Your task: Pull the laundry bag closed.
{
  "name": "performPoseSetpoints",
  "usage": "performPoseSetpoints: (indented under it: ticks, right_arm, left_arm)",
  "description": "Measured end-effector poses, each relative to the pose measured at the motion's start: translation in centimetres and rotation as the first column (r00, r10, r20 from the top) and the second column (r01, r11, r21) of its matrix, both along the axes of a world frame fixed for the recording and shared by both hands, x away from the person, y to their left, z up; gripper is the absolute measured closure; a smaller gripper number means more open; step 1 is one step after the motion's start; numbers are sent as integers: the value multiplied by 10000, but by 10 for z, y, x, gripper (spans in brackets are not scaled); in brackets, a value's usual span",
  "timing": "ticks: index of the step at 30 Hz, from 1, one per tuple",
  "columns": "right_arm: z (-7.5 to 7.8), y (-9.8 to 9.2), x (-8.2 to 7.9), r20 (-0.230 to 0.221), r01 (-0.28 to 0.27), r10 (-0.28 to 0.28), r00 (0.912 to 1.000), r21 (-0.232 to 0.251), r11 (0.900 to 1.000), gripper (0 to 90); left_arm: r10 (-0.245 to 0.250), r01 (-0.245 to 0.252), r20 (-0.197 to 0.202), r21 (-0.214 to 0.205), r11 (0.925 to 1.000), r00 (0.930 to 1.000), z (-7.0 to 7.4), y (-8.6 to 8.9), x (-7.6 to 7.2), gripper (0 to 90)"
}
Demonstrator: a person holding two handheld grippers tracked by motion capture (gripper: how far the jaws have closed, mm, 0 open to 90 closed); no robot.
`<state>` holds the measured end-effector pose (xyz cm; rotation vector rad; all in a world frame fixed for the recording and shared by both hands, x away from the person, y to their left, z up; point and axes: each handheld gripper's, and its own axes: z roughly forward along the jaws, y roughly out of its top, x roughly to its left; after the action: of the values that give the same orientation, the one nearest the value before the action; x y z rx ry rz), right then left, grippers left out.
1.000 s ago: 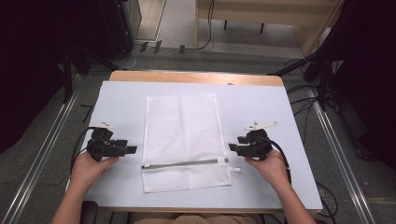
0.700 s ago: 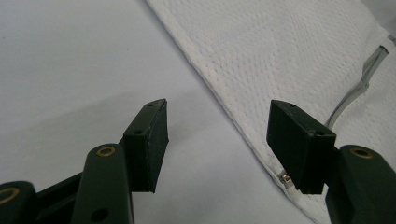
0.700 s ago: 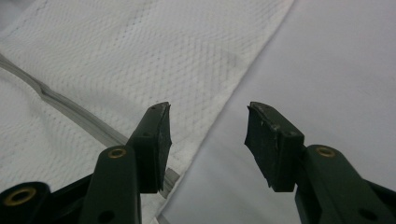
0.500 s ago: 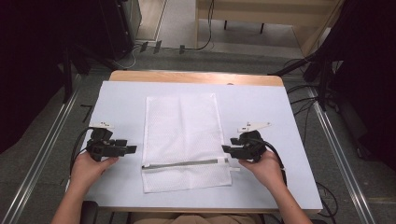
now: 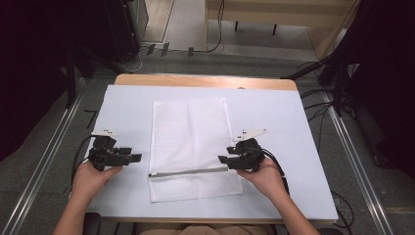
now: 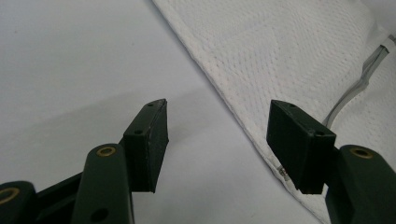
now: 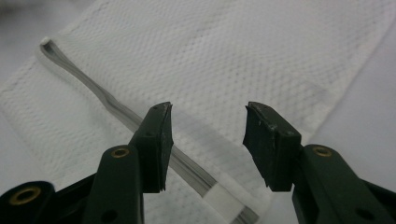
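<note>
A white mesh bag (image 5: pixel 191 142) lies flat in the middle of the table, with a grey zipper (image 5: pixel 188 172) running across it near its front end. My left gripper (image 5: pixel 138 157) rests just left of the bag, open and holding nothing. In the left gripper view the left gripper (image 6: pixel 219 121) points at the bag's edge (image 6: pixel 289 56). My right gripper (image 5: pixel 222 160) is open at the bag's right edge by the zipper's end. In the right gripper view the right gripper (image 7: pixel 208 114) hovers over the mesh (image 7: pixel 224 56), with the zipper (image 7: pixel 107 100) passing under its left jaw.
A pale sheet (image 5: pixel 293 122) covers the table, and a wooden strip (image 5: pixel 205 81) shows along its far edge. Cables lie on the floor beyond the table, and metal rails run along both sides.
My right gripper has moved left, from beside the bag to over its right edge at the zipper's end. The left gripper and the bag have stayed put.
</note>
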<state>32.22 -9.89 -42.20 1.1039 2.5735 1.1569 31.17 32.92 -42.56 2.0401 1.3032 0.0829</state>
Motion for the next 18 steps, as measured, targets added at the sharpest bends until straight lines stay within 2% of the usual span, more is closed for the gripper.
performPoseSetpoints:
  ticks: [7, 18]
  right_arm:
    - [7, 23, -4, 81, -358, 359, 9993, -105, 9993, 544]
    - [4, 53, -6, 28, -1072, 1072, 9942, -16, 9942, 585]
  left_arm:
    - [50, -50, 1, 28, 10000, 10000, 0, 2, -3, 391]
    - [65, -65, 47, 46, 10000, 10000, 1, 1, -4, 391]
